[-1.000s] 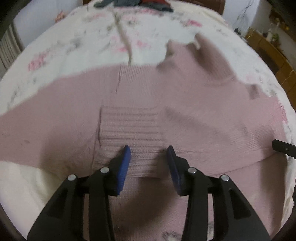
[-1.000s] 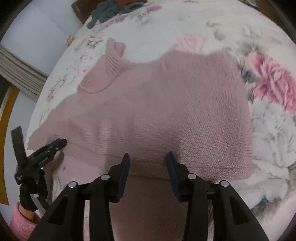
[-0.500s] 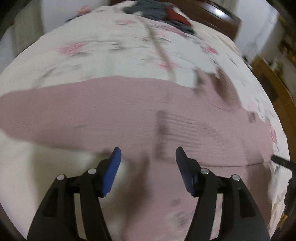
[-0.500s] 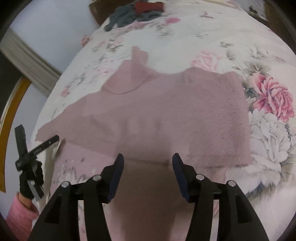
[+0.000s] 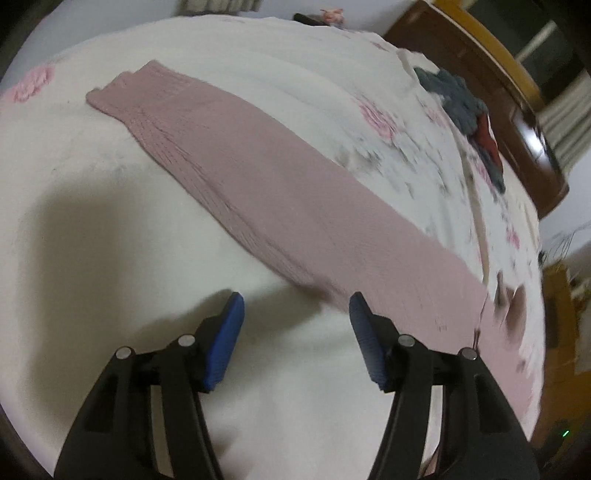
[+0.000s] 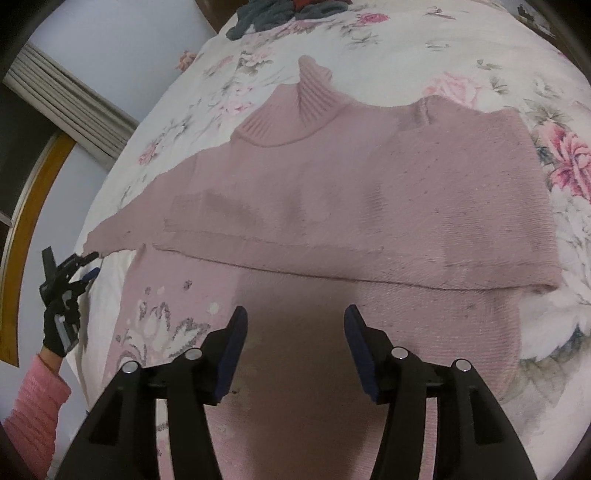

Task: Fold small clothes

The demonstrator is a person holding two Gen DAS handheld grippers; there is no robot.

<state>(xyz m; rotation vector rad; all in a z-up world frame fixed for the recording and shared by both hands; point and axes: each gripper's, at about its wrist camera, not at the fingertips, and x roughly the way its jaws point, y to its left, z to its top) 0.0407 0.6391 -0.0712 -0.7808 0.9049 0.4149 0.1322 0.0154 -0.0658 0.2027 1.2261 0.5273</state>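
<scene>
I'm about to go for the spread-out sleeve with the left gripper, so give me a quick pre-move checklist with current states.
1. Left gripper open and empty: ok, jaws apart over bare sheet.
2. Right gripper open and empty: ok, jaws apart above the pink sweater.
3. Sleeve lies flat and reachable: ok, stretched out straight across the floral bedsheet, cuff at the far end.
4. Other sleeve already folded over the body: ok, a folded layer lies across the chest in the right wrist view.
5. Turtleneck collar flat: not ok, one side stands up.
6. Pile of dark clothes clear of the work: ok, far up the bed.
</scene>
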